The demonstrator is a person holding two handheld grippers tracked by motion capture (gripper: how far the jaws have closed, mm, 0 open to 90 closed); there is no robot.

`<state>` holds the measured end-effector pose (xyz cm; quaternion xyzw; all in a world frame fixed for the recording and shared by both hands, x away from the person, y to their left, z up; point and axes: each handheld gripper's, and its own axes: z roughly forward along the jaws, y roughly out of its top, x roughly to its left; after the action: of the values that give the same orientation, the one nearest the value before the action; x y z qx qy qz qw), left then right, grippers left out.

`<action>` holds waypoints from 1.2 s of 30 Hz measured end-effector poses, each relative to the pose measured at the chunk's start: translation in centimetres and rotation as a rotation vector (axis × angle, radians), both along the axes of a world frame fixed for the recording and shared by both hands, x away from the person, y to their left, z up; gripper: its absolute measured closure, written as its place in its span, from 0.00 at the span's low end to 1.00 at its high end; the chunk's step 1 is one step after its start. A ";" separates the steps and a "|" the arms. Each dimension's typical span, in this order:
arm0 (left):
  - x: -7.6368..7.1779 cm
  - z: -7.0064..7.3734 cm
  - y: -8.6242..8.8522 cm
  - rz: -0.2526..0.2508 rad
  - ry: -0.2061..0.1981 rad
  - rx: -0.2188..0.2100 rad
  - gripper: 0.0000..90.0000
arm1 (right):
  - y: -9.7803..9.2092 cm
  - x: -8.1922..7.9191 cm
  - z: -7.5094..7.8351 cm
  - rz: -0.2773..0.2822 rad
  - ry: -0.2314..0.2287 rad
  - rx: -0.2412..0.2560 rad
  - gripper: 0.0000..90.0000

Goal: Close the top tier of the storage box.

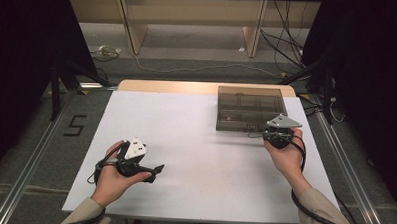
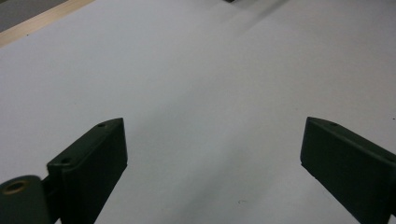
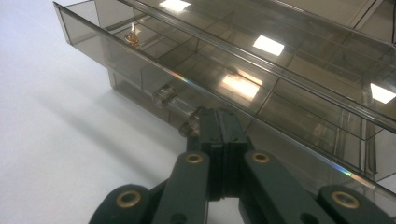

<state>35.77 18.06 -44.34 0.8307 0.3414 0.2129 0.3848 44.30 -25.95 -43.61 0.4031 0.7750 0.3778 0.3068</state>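
Smoky plastic drawer box (image 3: 280,74): right gripper (image 3: 219,122) jaws together, apparently pinching its clear handle (image 3: 175,102); pull straight outward, level. Left gripper (image 2: 212,149) spread, idle.

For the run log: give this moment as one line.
left gripper: open, over white sheet | right gripper: shut on drawer handle | box: drawer part open

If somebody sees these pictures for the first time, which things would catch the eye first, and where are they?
First comes the smoky transparent box with compartments, at the far right of the white table. The right gripper is at its front, jaws closed together at the clear handle of a drawer that stands pulled out. The left gripper hovers over bare table at the near left, jaws wide apart.
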 end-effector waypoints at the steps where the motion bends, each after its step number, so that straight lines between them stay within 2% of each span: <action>1: 0.0 0.0 0.0 0.000 0.000 0.000 0.08 | 0.0 0.0 0.0 -0.001 0.000 0.000 1.00; 36: 0.1 -0.1 0.0 -0.003 0.003 -0.001 0.08 | 0.4 2.6 -0.1 -0.047 -0.028 -0.022 1.00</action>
<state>35.82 18.04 -44.43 0.8314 0.3408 0.2108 0.3848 46.91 -25.55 -43.73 0.4126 0.7650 0.3677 0.3307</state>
